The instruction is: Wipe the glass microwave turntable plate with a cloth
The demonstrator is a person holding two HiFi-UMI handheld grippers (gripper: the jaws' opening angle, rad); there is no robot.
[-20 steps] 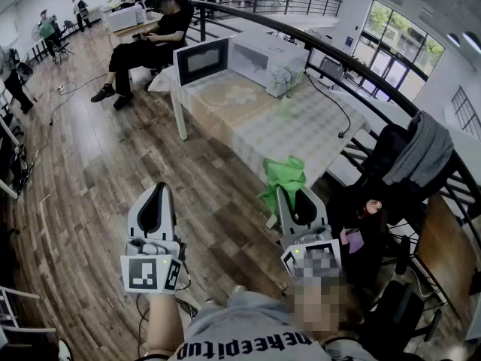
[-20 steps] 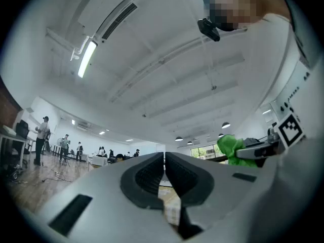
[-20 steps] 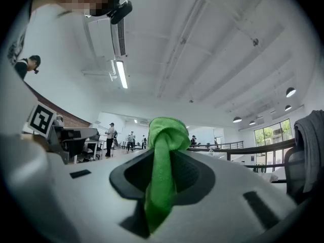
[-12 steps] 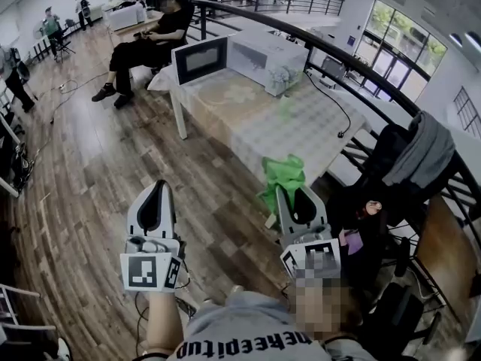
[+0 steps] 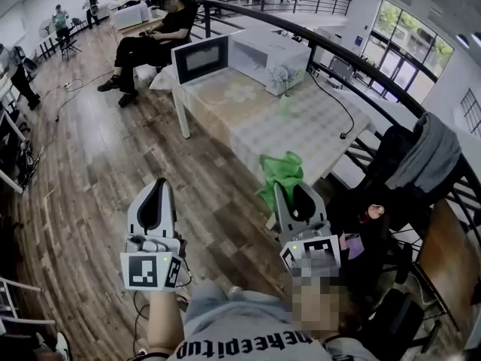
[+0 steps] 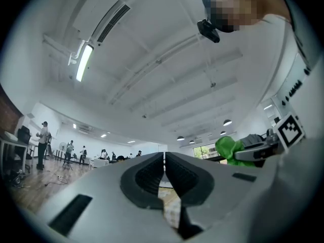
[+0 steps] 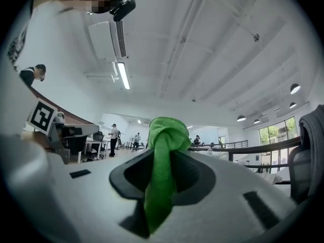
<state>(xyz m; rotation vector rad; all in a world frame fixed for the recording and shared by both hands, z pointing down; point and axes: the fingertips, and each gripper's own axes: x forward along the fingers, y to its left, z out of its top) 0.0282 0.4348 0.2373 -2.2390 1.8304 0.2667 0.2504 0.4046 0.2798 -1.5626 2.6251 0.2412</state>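
My right gripper (image 5: pixel 291 190) is shut on a green cloth (image 5: pixel 281 174), which bunches above its jaws and hangs down in front of them. In the right gripper view the green cloth (image 7: pixel 163 161) fills the gap between the jaws. My left gripper (image 5: pixel 158 190) is shut with nothing in it, held over the wooden floor; its jaws meet in the left gripper view, where the cloth (image 6: pixel 230 151) shows at the right. Both grippers stand well short of the table (image 5: pixel 301 126). A white microwave (image 5: pixel 259 55) sits at the table's far end with its door (image 5: pixel 200 59) swung open. No glass plate shows.
A person sits in a chair (image 5: pixel 154 40) beyond the table's far left corner. A black railing (image 5: pixel 361 70) runs behind the table, with a cable (image 5: pixel 334 104) across the tablecloth. A chair draped with clothes (image 5: pixel 421 156) stands to the right. More people stand at the far left.
The view has shifted slightly; the table and microwave sit a little further right and lower. Both grippers keep their places and the cloth stays held.
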